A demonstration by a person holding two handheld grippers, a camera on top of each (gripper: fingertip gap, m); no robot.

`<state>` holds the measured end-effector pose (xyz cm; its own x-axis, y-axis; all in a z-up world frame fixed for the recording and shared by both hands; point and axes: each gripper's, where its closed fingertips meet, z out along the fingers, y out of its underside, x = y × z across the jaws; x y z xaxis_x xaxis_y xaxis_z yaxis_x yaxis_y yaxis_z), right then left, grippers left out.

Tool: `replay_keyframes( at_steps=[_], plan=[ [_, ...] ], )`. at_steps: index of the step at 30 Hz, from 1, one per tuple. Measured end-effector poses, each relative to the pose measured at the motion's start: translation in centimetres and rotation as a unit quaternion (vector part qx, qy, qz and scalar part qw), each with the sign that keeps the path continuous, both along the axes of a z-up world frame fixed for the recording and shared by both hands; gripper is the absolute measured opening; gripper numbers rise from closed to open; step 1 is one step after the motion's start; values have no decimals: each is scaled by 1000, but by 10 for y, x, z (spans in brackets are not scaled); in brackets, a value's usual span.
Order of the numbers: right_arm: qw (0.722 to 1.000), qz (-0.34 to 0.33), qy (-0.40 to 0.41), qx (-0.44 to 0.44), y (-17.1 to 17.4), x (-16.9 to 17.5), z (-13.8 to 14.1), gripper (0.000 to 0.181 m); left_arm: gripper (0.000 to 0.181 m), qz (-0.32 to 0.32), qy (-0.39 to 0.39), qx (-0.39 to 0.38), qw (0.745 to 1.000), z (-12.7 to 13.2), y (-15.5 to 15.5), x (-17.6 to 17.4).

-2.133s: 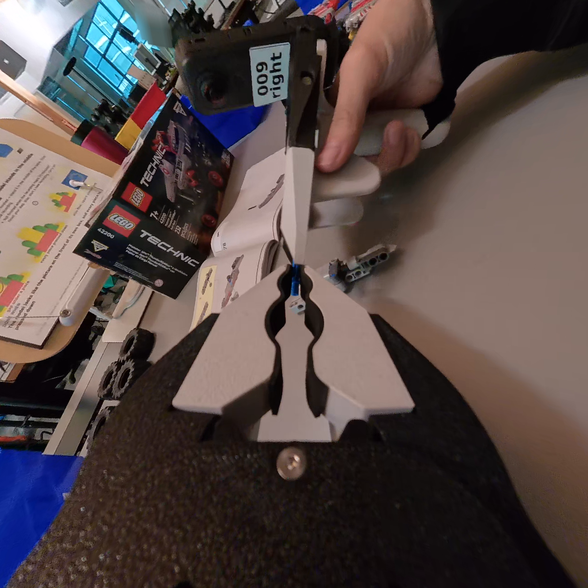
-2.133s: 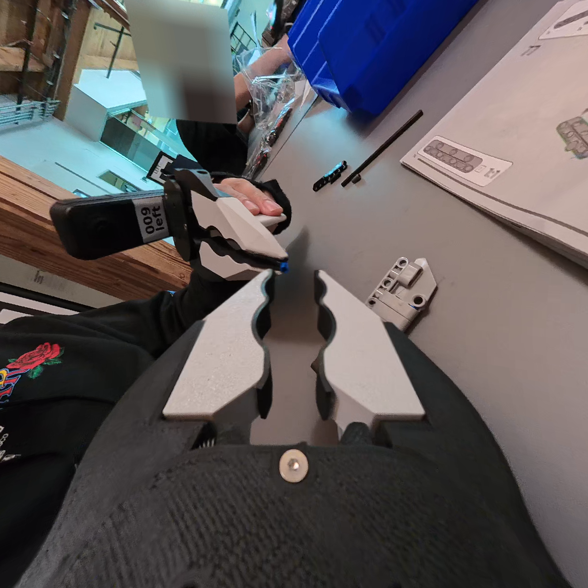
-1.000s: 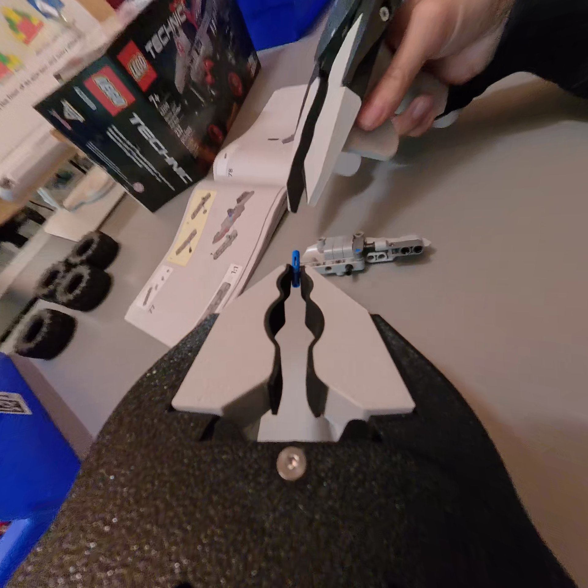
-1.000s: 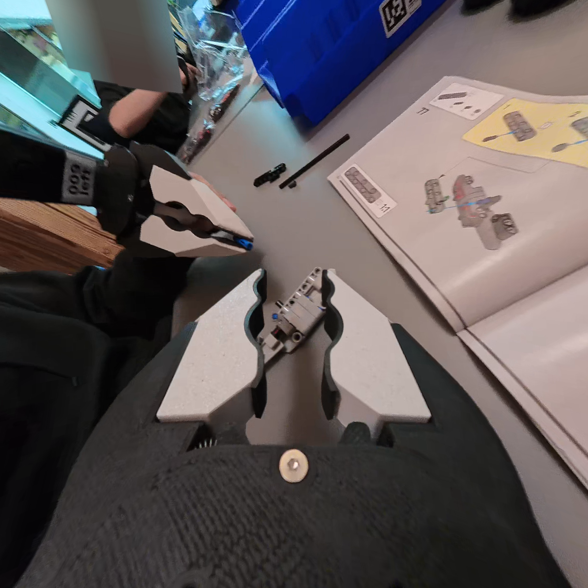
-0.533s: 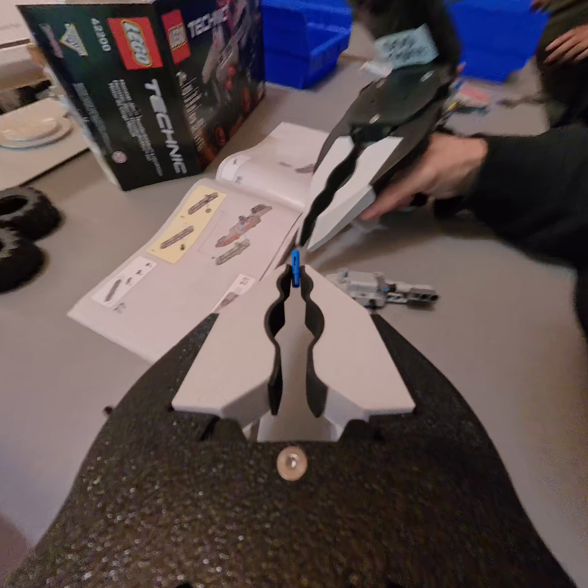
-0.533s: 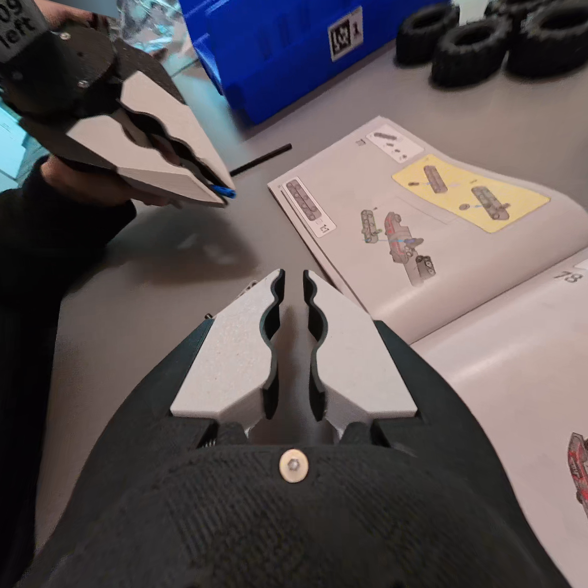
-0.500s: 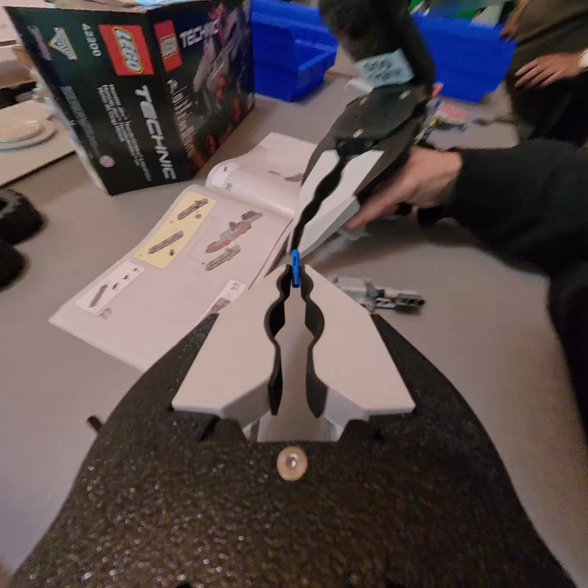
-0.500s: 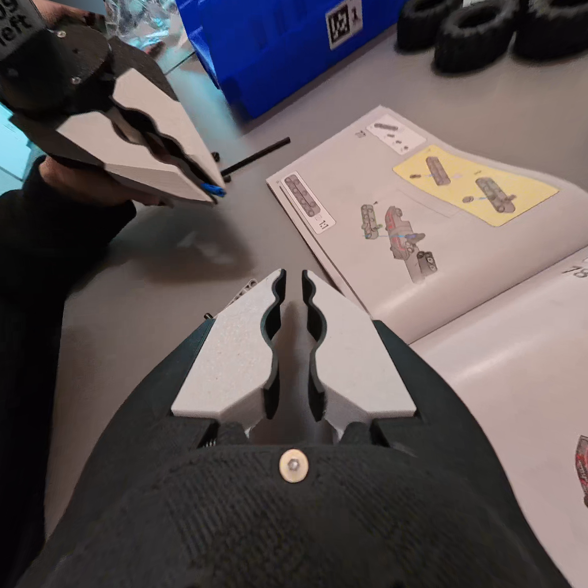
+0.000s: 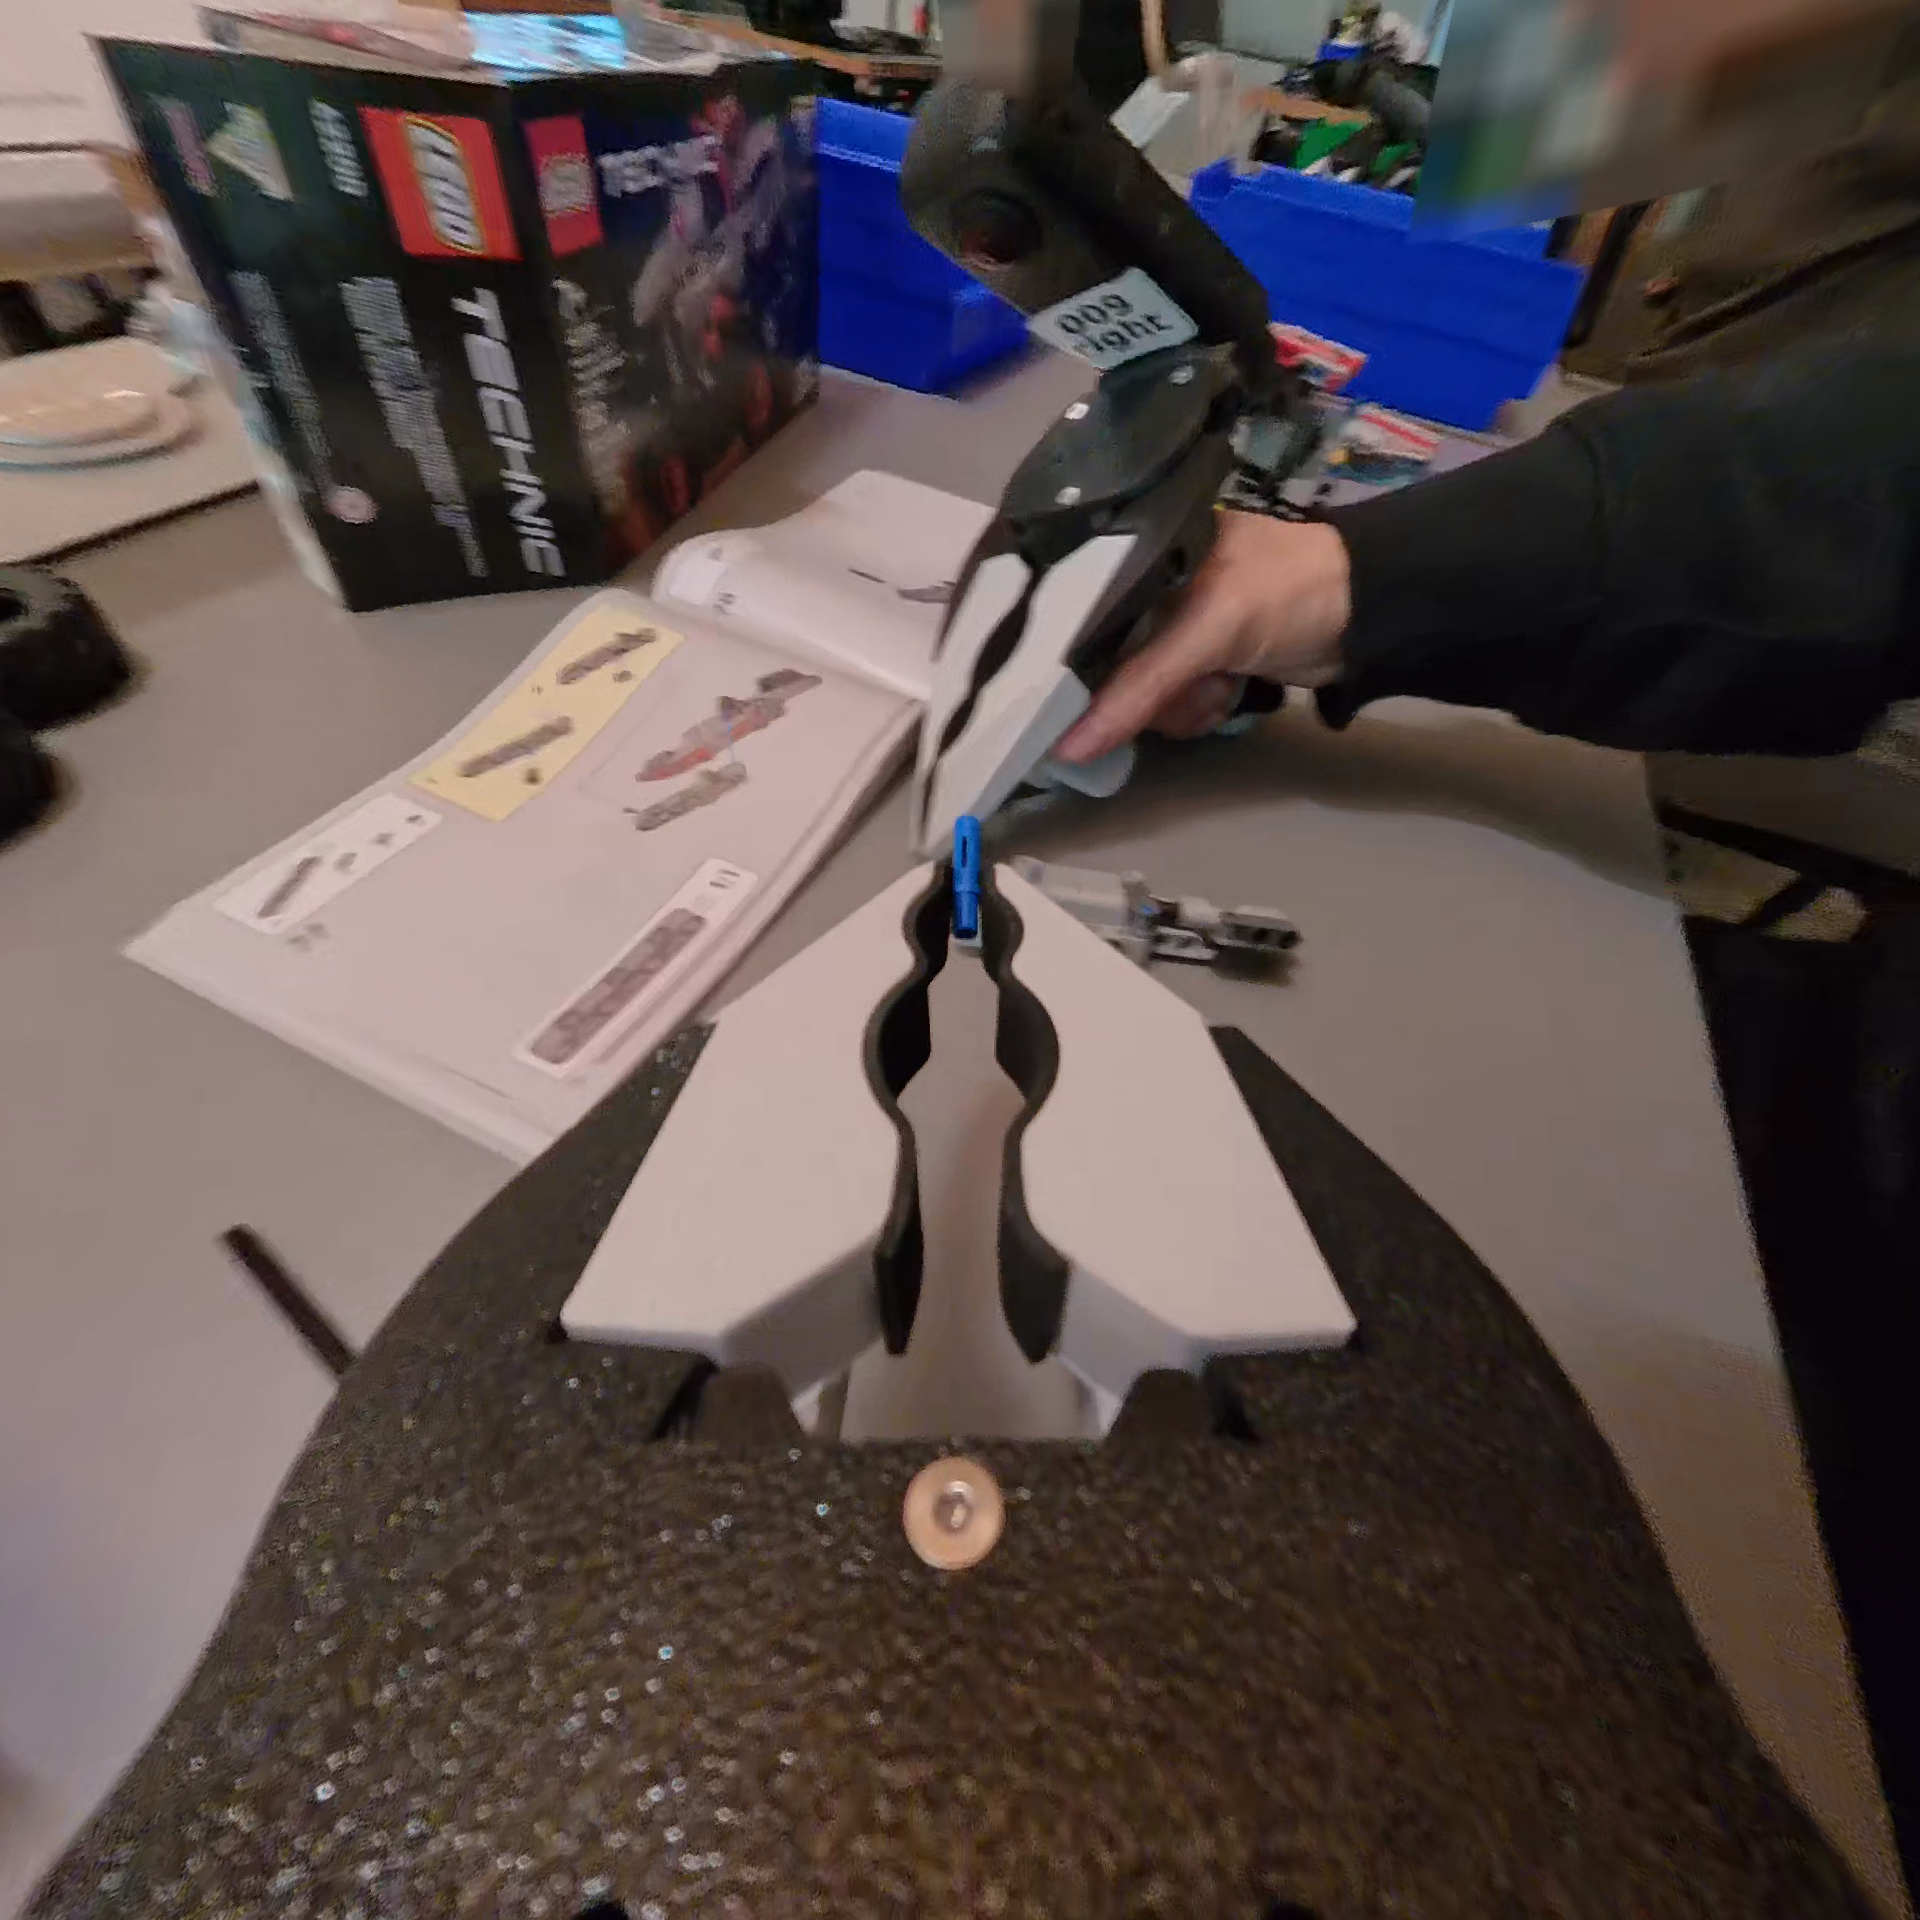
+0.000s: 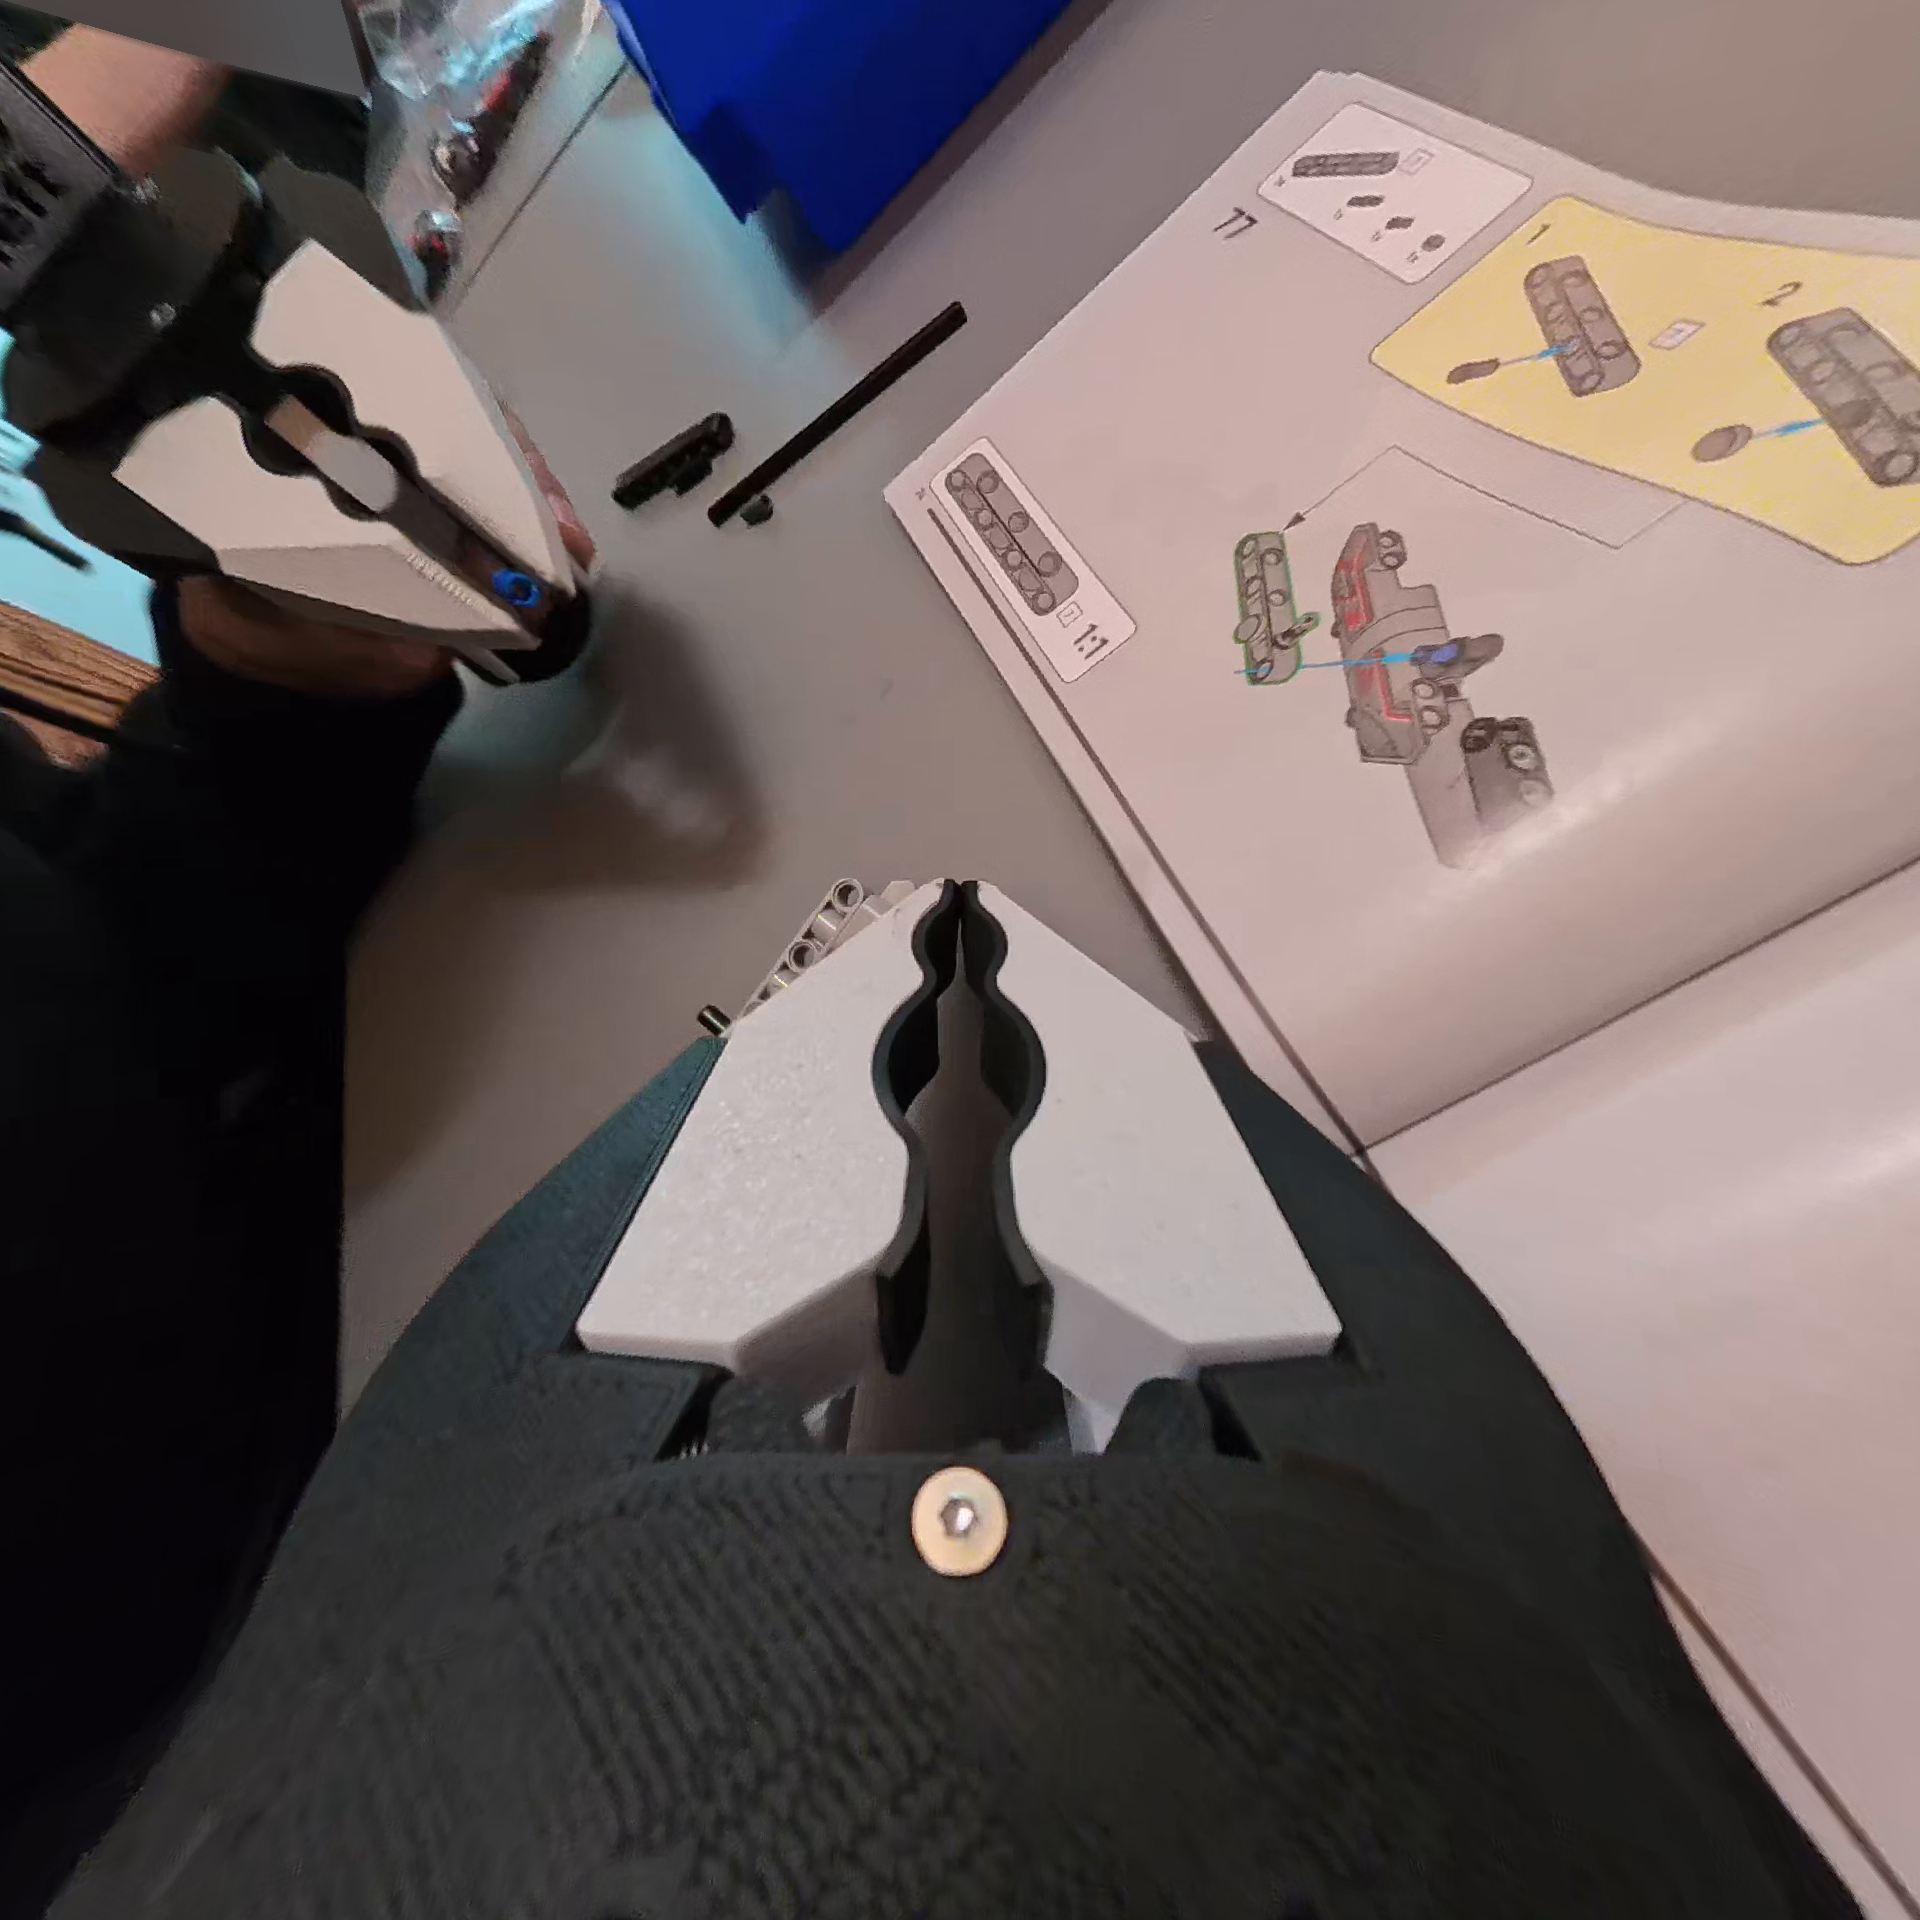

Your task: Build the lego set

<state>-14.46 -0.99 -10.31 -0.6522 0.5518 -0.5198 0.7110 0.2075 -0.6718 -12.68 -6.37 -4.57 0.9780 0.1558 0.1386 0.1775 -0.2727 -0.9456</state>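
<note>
My left gripper [image 9: 961, 885] is shut on a small blue pin [image 9: 966, 850] that sticks out past its tips. It also shows in the right wrist view [image 10: 525, 608], held above the table at the upper left, with the pin's end [image 10: 513, 587] showing. My right gripper [image 10: 961, 891] is shut with its tips together and nothing between them. A grey Technic assembly [image 10: 821, 935] lies on the table just under and left of its tips. In the left wrist view the right gripper [image 9: 930, 826] points down just beyond the pin, and the assembly [image 9: 1153, 920] lies to its right.
An open instruction booklet [image 10: 1455, 623] lies right of my right gripper. A black axle [image 10: 842, 410] and a short black beam [image 10: 670, 462] lie beyond it. The set's box [image 9: 468, 312], blue bins [image 9: 1392, 291] and black tyres [image 9: 42, 655] stand around the grey table. Left tips to right tips: about 9 cm.
My right gripper's jaws have closed fully from a narrow gap. My left gripper still holds the blue pin and has come closer to the right gripper's tips.
</note>
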Motion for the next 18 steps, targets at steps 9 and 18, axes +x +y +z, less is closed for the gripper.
replay_keyframes(
  at_steps=[9,18],
  plan=[
    [999,-9,-10,-35,3,-2,7,14,2,9,61,-89,994,-12,8,7],
    [998,-34,5,-54,-1,3,14,24,2,4,63,-144,988,-22,15,12]
  ],
)
